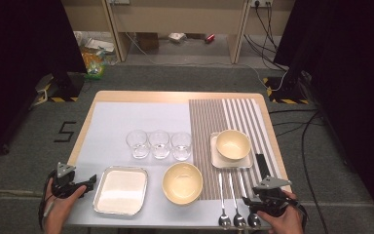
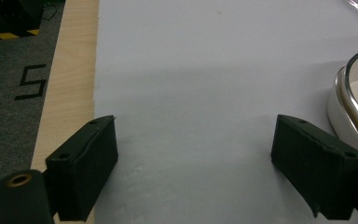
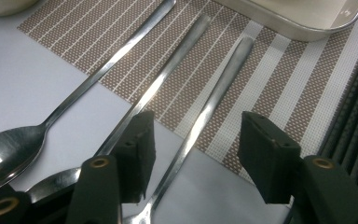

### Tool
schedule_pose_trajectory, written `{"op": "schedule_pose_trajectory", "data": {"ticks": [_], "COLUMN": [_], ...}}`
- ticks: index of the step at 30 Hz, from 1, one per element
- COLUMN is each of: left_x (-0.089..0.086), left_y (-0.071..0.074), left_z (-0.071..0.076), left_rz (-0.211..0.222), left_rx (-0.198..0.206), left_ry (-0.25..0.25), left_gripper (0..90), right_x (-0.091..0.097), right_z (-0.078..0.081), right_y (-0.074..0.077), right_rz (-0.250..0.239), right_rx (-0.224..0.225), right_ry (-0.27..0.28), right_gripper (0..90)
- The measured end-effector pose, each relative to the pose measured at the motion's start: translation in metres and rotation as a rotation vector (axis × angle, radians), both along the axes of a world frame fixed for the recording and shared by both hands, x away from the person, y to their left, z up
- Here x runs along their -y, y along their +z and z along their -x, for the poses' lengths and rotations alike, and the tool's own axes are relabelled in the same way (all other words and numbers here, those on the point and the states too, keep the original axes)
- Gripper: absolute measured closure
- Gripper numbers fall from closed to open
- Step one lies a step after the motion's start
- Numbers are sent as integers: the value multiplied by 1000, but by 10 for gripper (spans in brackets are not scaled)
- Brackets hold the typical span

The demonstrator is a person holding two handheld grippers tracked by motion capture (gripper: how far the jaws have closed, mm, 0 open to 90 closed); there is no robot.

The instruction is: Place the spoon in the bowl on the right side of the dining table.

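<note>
At the counter's (image 1: 126, 97) near right edge, the right gripper (image 3: 193, 154) straddles the rightmost spoon's (image 3: 214, 100) handle, fingers (image 3: 137, 154) half-spread and not yet touching. It looks thin, stiff, light and slippery, so a grip across the mid-handle suits. Its bowl is cut off. The left gripper (image 2: 193, 161) hangs open and empty.

A black "5", or perhaps an "S", on the grey floor (image 1: 29, 141) left of the table (image 1: 175, 96).
</note>
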State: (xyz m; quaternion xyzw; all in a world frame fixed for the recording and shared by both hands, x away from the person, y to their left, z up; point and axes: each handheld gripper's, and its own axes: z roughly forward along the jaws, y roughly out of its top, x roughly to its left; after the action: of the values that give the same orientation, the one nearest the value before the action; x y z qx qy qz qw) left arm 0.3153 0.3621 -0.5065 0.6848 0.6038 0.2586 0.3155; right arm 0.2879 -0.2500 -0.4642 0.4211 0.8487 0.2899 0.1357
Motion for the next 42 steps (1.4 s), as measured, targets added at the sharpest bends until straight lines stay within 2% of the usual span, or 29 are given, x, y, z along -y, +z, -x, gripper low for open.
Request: {"op": "schedule_pose_trajectory", "data": {"ticks": [8,10,11,16,19,21,25,27,29,31,33,34,35,36,39,40,42], "left_x": [0,0,0,0,0,0,0,0,0,0,0,0,0,0,0,0,0], "left_y": [0,0,0,0,0,0,0,0,0,0,0,0,0,0,0,0,0], "left_z": [0,0,0,0,0,0,0,0,0,0,0,0,0,0,0,0,0], "left_rz": [-1,-1,0,-1,-2,-1,-5,-4,-5,-5,-4,-4,-4,-4,-4,-5,-8], "left_rx": [0,-1,0,0,1,1,0,-3,0,1,-4,0,0,0,-3,0,0], "left_ry": [0,0,0,0,0,1,1,0,1,2,-1,1,1,1,0,1,1], "left_gripper": [137,136,136,136,136,136,136,136,137,137,137,136,136,137,136,136,137], "right_x": [-4,-7,-9,-8,-10,-10,-7,-7,-4,-2,0,7,7,14,19,22,23], "right_z": [1,2,2,3,2,0,-9,-11,-18,-20,-21,-25,-25,-28,-31,-34,-34], "right_y": [-3,-4,-5,-4,-3,-2,0,0,1,1,1,0,0,-1,-2,-1,0], "right_rz": [31,48,82,69,88,95,84,84,77,43,29,-19,-19,-58,-71,-77,-70], "right_rx": [-26,-32,-46,-60,-64,-87,-138,-145,-174,-207,-216,-239,-239,-256,-263,-287,-289], "right_ry": [20,39,52,45,61,69,78,86,99,94,87,88,88,92,88,76,75], "right_gripper": [557,592,615,652,693,713,778,782,787,792,795,810,810,823,828,836,839]}}
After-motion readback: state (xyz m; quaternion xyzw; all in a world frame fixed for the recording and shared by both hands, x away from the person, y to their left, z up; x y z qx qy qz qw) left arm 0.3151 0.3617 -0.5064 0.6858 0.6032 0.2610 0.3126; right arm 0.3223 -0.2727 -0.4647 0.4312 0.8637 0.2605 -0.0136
